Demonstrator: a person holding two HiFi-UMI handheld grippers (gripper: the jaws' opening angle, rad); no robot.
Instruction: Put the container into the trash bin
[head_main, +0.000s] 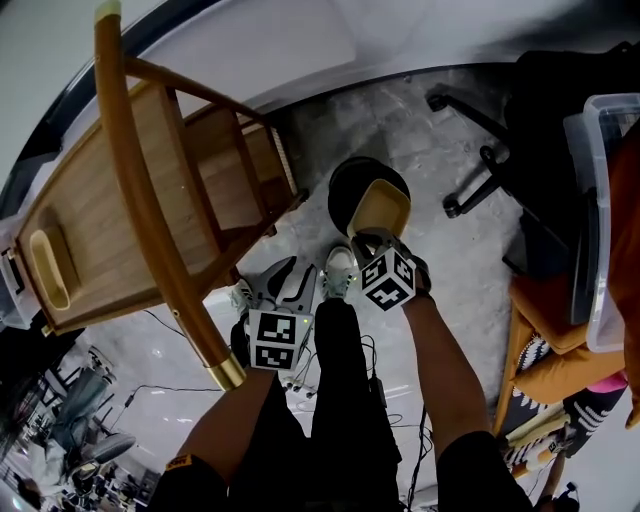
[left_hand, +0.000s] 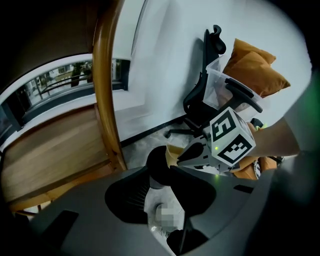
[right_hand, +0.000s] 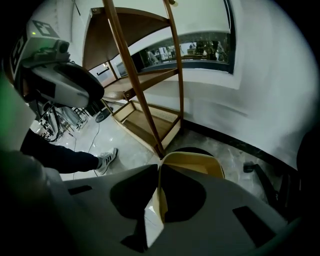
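Yellow plastic container (head_main: 382, 208), an oblong tub with rounded corners, hangs just above the round black trash bin (head_main: 345, 188) on the floor. The right gripper (head_main: 376, 240) is clamped on its near short wall. Its long axis runs away from the jaws toward the bin, with the opening facing up. The left gripper (head_main: 285, 282) has its jaws apart and holds nothing. I judge this is the placing step; next the jaws must part over the bin mouth.

Wooden shelf (head_main: 100, 215), black office chair (left_hand: 201, 97)
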